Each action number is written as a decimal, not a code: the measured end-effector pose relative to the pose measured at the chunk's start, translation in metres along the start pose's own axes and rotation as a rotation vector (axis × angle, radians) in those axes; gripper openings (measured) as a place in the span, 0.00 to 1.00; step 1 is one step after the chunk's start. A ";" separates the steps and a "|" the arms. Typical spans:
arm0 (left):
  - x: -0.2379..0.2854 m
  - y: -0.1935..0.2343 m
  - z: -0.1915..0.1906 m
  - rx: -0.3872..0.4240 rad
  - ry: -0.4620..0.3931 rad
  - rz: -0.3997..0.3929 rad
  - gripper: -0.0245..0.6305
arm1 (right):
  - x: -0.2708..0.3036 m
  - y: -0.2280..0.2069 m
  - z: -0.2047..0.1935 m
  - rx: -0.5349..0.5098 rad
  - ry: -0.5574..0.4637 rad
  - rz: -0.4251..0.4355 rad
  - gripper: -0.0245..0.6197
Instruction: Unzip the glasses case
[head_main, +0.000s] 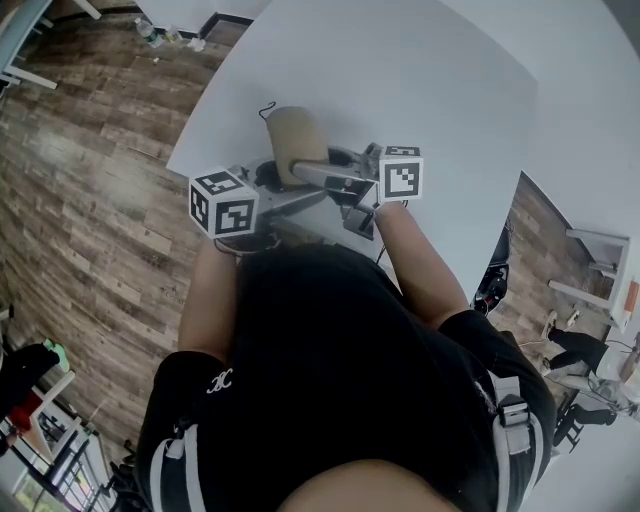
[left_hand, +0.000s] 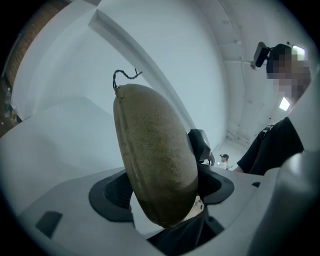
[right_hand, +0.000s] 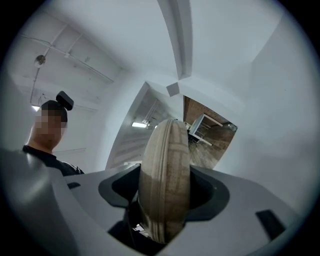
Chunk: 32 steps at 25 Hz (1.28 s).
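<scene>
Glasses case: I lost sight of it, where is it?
Head view, centre: the glasses case is held over the white table, gripped by the right gripper, its end between the open jaws of the left gripper.

In the left gripper view the glasses case (left_hand: 155, 155) covered the jaw on its right, so I could not tell contact there. Its thin cord (left_hand: 125, 75) was too small to read. The person's torso (head_main: 330, 380) hid the counter's (head_main: 400, 80) near edge.

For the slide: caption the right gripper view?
Right gripper clamped on tan glasses case, edge-on, zip seam in view.
</scene>
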<state>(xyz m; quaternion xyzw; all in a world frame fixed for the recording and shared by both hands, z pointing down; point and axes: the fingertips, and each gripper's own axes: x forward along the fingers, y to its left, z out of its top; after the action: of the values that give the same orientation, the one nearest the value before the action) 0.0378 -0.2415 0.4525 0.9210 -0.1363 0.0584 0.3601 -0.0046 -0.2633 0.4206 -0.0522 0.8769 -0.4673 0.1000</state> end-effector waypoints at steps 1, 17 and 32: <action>0.002 0.001 -0.004 -0.004 0.029 0.006 0.59 | 0.000 -0.002 -0.003 -0.006 0.020 -0.012 0.47; -0.010 0.011 0.008 0.116 -0.071 0.143 0.58 | 0.000 -0.004 0.012 -0.165 -0.139 -0.146 0.50; -0.010 0.025 0.006 0.346 -0.006 0.381 0.58 | -0.044 0.016 0.064 -0.495 -0.137 -0.357 0.50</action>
<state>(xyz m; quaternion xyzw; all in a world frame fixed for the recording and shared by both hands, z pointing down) 0.0203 -0.2615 0.4622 0.9269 -0.2963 0.1447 0.1794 0.0524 -0.2980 0.3787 -0.2596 0.9321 -0.2453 0.0594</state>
